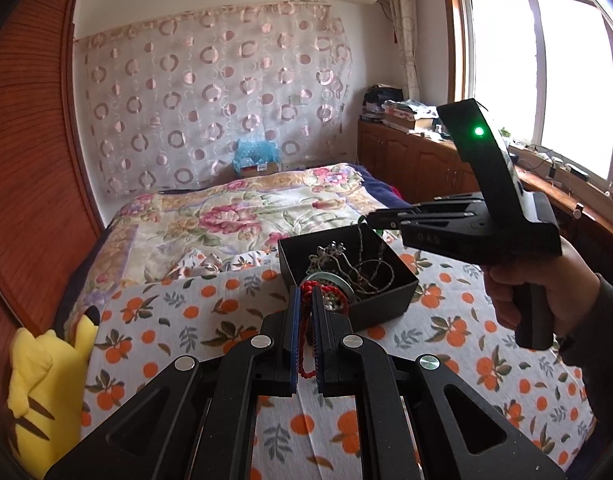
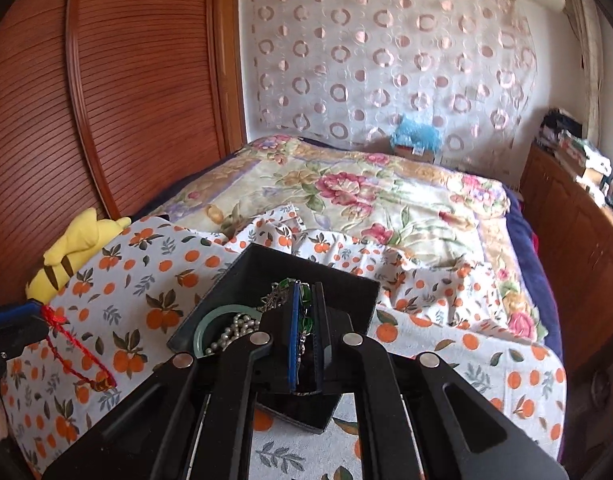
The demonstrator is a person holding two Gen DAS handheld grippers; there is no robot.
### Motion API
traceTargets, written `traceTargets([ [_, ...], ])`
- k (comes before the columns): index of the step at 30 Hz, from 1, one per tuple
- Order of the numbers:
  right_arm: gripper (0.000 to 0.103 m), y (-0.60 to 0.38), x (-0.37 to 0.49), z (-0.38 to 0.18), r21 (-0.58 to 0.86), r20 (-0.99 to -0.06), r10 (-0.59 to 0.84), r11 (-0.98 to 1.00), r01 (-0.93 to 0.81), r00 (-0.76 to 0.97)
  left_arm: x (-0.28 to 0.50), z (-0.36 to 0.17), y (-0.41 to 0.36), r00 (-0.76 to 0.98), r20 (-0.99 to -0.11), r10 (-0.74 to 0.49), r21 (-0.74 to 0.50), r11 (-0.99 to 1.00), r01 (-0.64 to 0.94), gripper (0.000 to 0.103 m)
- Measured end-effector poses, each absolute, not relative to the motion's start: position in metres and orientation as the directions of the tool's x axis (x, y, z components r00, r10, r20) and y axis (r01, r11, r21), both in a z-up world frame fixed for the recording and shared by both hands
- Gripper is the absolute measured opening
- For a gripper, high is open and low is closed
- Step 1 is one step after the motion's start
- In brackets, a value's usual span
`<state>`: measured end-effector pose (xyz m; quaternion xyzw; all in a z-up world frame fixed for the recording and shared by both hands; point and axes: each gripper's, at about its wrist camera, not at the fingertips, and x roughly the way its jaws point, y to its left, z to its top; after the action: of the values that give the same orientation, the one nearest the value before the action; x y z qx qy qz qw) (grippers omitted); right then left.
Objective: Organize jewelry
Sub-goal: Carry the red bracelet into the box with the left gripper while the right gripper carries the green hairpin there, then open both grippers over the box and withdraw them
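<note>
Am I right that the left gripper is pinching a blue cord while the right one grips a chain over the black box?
Not quite: the cord in the left gripper is red, not blue, as the left wrist view shows. The right gripper does grip a chain over the black box.

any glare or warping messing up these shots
Left wrist view: the window is blown out white and the wardrobe bows from fisheye. Right wrist view: even light, no glare, wardrobe edges curve, and the black box stays sharp.
</note>
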<state>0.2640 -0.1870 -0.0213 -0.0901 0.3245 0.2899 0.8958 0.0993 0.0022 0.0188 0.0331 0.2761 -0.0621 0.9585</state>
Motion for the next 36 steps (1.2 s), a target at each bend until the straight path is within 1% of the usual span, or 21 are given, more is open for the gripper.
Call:
traceTargets([
  [5,0.009,-0.193,0.265,-0.032,0.048,-0.649,0.466,0.814,-0.579,0.601,0.121,0.009,-0.001,0.824,-0.562,-0.074,0.052,0.991,0.124,0.005],
  [11,0.009,-0.206,0.259,-0.039,0.056,-0.656,0.471,0.810,-0.584,0.590,0.136,0.009,-0.008,0.818,-0.570,-0.074,0.059,0.990,0.130,0.005],
  [19,0.009,-0.229,0.250,-0.039,0.071,-0.643,0.484,0.809,-0.583,0.593,0.164,0.022,-0.026,0.826,-0.559,-0.078,0.076,0.986,0.145,0.005],
  [24,0.009,-0.248,0.241,-0.039,0.093,-0.629,0.496,0.812,-0.576,0.598,0.184,0.012,-0.029,0.812,-0.581,-0.060,0.073,0.989,0.126,0.005],
  [31,0.009,-0.256,0.231,-0.042,0.080,-0.630,0.494,0.809,-0.582,0.600,0.196,0.003,-0.037,0.800,-0.596,-0.064,0.070,0.989,0.131,0.005],
  [34,0.009,-0.260,0.224,-0.044,0.084,-0.627,0.494,0.811,-0.578,0.602,0.195,0.002,-0.039,0.793,-0.605,-0.070,0.072,0.987,0.142,0.011],
  [36,0.009,-0.261,0.215,-0.045,0.085,-0.622,0.501,0.808,-0.583,0.602,0.190,0.001,-0.040,0.793,-0.605,-0.075,0.070,0.987,0.147,0.019],
])
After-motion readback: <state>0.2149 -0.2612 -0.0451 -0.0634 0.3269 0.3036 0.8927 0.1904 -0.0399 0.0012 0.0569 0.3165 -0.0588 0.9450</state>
